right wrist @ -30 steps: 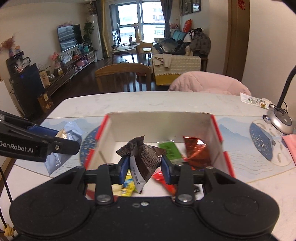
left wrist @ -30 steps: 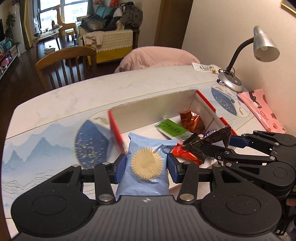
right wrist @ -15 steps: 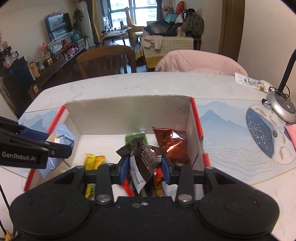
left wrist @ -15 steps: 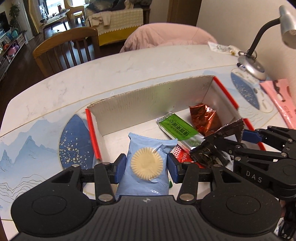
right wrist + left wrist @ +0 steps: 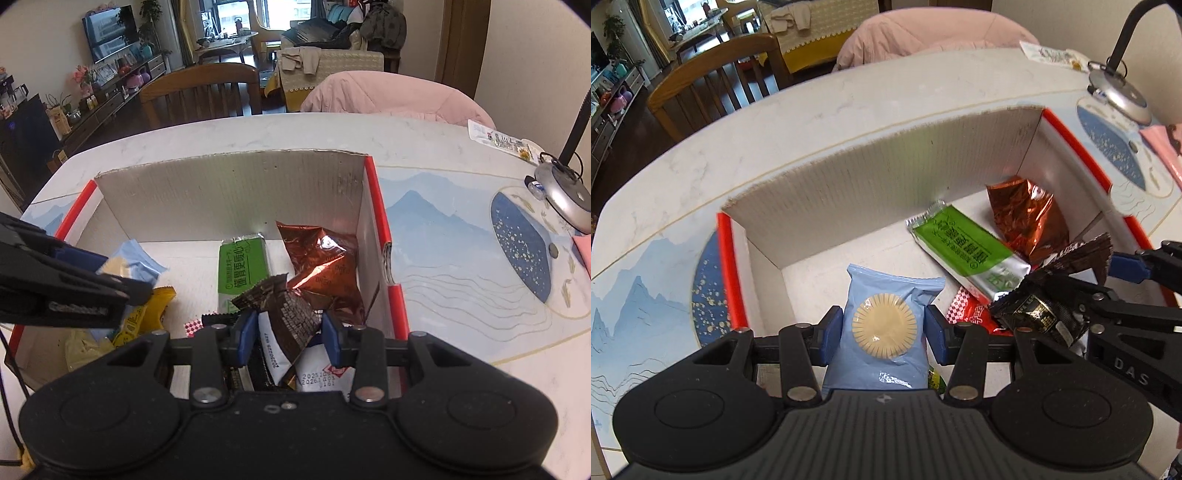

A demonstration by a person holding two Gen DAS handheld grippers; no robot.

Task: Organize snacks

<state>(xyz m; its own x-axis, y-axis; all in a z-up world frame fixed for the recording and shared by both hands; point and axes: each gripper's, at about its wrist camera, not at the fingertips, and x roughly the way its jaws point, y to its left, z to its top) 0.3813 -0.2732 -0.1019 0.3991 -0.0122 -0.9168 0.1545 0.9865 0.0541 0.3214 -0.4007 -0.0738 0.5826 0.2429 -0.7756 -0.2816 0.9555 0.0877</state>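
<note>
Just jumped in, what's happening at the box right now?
A person is sorting snacks into the cardboard box with two handheld grippers. The left gripper is shut on a blue cookie packet, held over the box's left side. The right gripper is shut on a dark brown packet, over the right side. Already lying in the box are a green bar, a copper foil bag, a yellow packet and a red checkered packet. Neither held packet is released yet.
</note>
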